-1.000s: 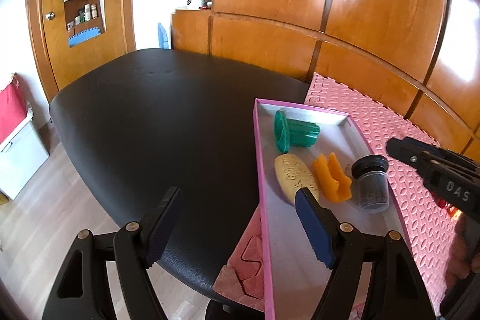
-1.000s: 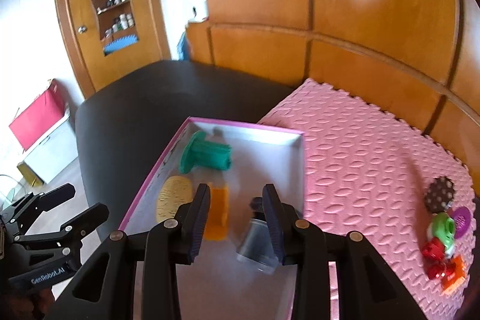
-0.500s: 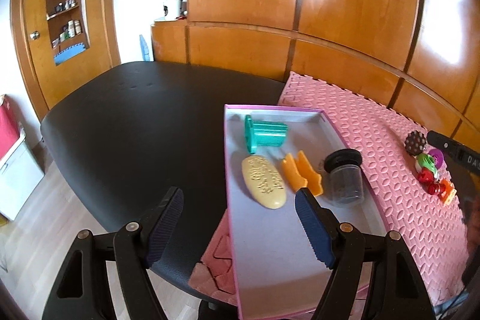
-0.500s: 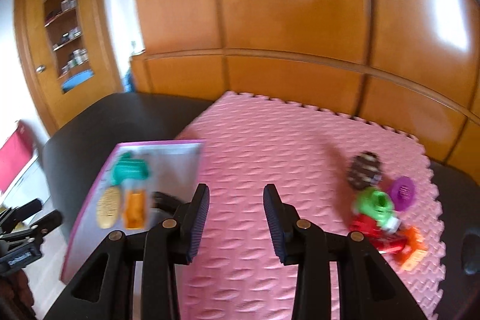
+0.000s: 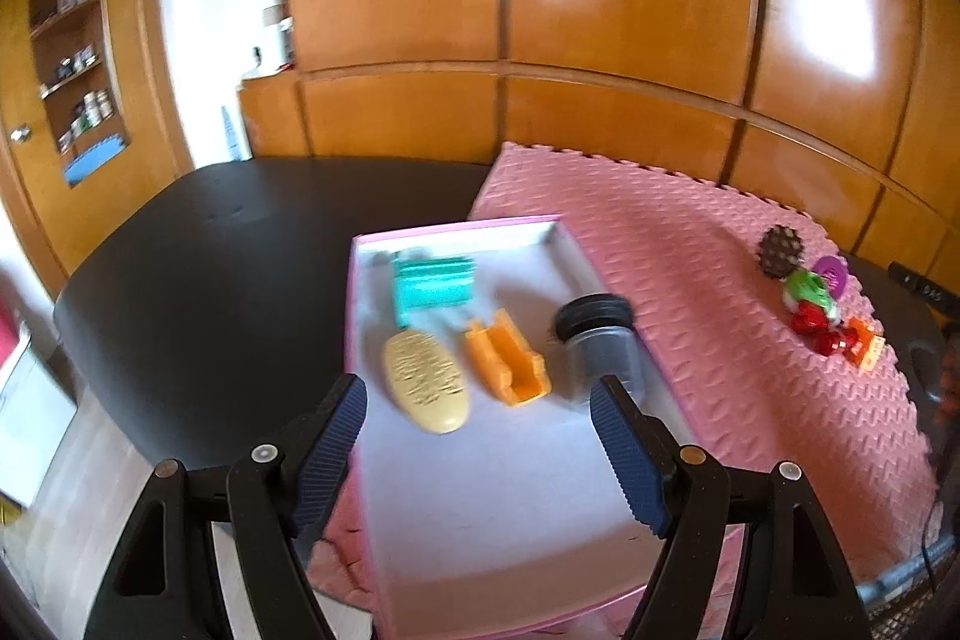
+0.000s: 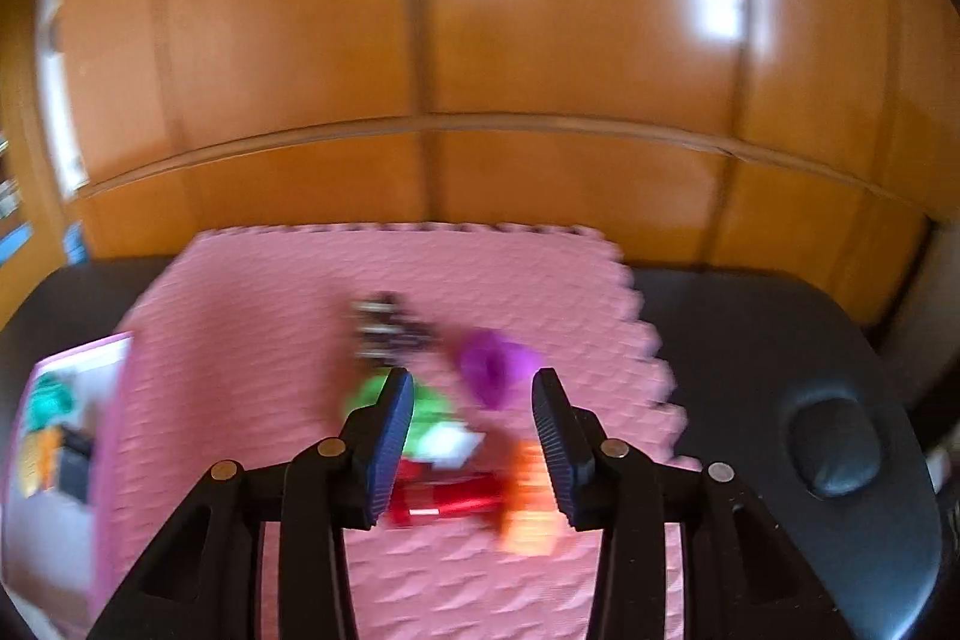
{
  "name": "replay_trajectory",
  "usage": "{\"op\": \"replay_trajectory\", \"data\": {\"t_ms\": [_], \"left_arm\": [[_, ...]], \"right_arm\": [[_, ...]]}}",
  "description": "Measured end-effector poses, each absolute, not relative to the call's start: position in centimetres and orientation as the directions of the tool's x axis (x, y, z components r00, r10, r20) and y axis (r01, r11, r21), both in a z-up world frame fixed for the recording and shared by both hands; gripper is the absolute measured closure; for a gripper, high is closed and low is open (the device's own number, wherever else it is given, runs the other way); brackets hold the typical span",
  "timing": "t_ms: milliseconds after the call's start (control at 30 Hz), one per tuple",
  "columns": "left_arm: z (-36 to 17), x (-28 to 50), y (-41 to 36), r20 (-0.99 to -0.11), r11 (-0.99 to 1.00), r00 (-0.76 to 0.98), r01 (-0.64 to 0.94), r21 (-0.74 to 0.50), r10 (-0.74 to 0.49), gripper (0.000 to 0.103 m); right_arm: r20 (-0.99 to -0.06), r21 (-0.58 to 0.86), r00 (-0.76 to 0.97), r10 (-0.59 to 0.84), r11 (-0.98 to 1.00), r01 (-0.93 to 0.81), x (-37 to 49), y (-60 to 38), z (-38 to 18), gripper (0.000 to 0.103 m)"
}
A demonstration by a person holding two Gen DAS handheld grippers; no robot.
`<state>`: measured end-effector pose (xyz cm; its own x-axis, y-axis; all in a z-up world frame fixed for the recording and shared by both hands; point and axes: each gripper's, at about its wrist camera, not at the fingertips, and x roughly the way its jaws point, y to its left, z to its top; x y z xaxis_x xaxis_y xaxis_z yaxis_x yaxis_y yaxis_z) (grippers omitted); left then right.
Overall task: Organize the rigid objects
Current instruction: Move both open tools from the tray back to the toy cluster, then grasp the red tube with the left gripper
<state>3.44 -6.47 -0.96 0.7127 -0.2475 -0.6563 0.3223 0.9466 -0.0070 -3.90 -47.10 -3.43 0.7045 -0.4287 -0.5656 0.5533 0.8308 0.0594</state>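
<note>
Left gripper [image 5: 477, 445] angled downward over the near end of the pink-rimmed tray [image 5: 606, 274], jaws spread wide and empty. Right gripper [image 6: 474, 436] likewise tilted downward, above a cluster of loose toys on the pink foam mat [image 6: 252, 316]; its jaws are opening, and nothing is pressed between the pads. The right wrist view is smeared, so the toys' outlines are only roughly legible.

The tray sits partly on the mat and partly on the black table [image 5: 228, 244]. Inside it: a teal ribbed piece [image 5: 432, 283] toward the far end, a tan oval block [image 5: 426, 379], an orange channel-shaped piece [image 5: 507, 361] just beside it, and a black-lidded jar [image 5: 600, 340] lying on its side against the right wall.

Still on the mat, well apart from the tray: a brown studded ball [image 5: 780, 250], a purple disc [image 5: 831, 273], a green toy [image 5: 807, 287], red pieces [image 5: 816, 331] and an orange block [image 5: 864, 340], closely grouped.
</note>
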Motion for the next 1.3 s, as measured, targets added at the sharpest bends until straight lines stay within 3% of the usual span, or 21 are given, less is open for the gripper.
{"op": "replay_trajectory", "data": {"t_ms": [133,333,567,833,933,1300], "left_arm": [[-0.3,3.1,-9.3,-0.657,0.919,0.693,0.393,0.000,-0.297,0.025],[-0.5,2.4,-14.7,-0.680,0.850,0.626,0.526,0.008,-0.381,0.025],[-1.8,1.8,-20.4,-0.725,0.777,0.535,0.630,0.000,-0.434,0.026],[-4.2,1.4,-26.7,-0.771,0.687,0.427,0.726,-0.019,-0.473,0.035],[-4.7,1.2,-29.3,-0.769,0.644,0.407,0.765,-0.007,-0.492,0.040],[-6.6,1.5,-38.6,-0.751,0.468,0.346,0.882,0.056,-0.562,0.040]], "right_arm": [[-0.636,0.222,0.655,-0.409,0.715,0.663,-5.7,-52.0,-5.4,0.062],[-0.627,0.371,0.691,-0.359,0.643,0.670,-7.2,-53.9,-5.5,0.062],[-0.647,0.420,0.697,-0.310,0.618,0.665,-7.5,-54.1,-5.9,0.060],[-0.662,0.441,0.703,-0.259,0.624,0.645,-7.0,-54.0,-6.3,0.060],[-0.657,0.443,0.708,-0.259,0.627,0.641,-7.0,-54.0,-6.1,0.060],[-0.651,0.483,0.727,-0.219,0.619,0.619,-6.7,-54.2,-6.2,0.060]]}}
